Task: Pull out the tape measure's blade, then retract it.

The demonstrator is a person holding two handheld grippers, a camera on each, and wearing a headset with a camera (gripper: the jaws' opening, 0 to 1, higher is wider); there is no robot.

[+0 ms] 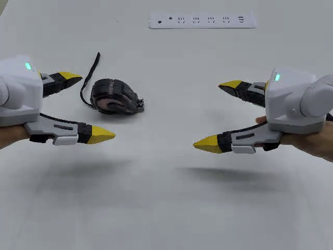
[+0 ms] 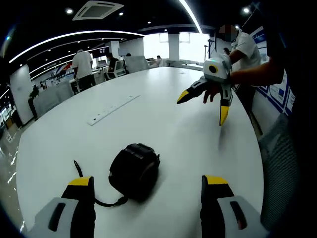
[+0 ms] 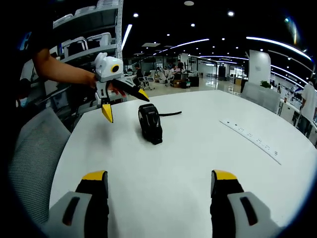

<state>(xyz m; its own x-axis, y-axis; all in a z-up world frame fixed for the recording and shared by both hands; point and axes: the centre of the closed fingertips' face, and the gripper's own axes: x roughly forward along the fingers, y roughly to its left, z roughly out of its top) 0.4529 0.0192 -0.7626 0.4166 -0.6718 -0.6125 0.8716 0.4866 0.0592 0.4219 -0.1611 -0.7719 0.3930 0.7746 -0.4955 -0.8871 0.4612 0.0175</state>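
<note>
A black tape measure (image 1: 114, 97) lies on the white table (image 1: 166, 208), its black wrist strap (image 1: 89, 78) curling up to the left and its blade tip (image 1: 140, 105) at the case's right end. My left gripper (image 1: 92, 107) hangs open just left of it, yellow-tipped jaws spread on either side of the case (image 2: 133, 171) without touching. My right gripper (image 1: 217, 114) is open too, well off to the right, facing the tape measure (image 3: 150, 123) from a distance. The other gripper appears in each gripper view: the right gripper (image 2: 210, 96) and the left gripper (image 3: 119, 94).
A white power strip (image 1: 203, 21) lies at the table's far edge; it also shows as the power strip (image 2: 111, 110) and the power strip (image 3: 250, 139). Mesh chair backs (image 3: 29, 163) stand at the table's rim. People stand in the office behind.
</note>
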